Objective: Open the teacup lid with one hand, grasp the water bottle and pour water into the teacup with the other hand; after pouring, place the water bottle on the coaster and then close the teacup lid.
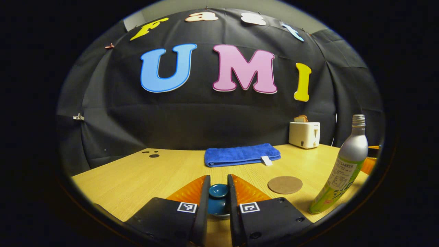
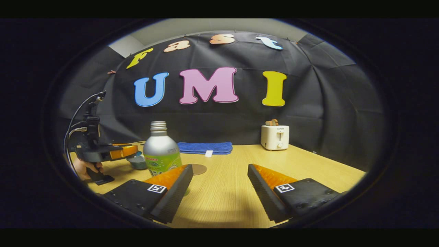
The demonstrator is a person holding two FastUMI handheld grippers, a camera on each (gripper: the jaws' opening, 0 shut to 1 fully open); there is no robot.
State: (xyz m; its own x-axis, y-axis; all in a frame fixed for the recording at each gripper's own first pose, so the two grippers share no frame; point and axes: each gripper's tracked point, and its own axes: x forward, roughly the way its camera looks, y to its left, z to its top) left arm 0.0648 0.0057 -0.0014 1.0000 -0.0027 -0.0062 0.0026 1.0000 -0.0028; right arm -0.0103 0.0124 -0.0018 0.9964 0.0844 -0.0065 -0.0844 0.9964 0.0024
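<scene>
Pinching the teacup lid [image 1: 218, 192] knob in my left tongs [image 1: 218, 196], right tongs [image 2: 219, 187] wide near the water bottle [image 2: 161, 149]; pouring, parking it on the coaster [image 1: 285, 184] beside the bottle, and closing remain.

My left tongs [image 1: 218, 195] sit nearly closed, fingers pinched in tight; my right tongs [image 2: 219, 187] hang wide open, level and low.

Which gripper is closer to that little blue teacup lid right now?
Left. The left gripper has its fingers on either side of the teacup lid; the right gripper hangs open off beside the water bottle.
</scene>
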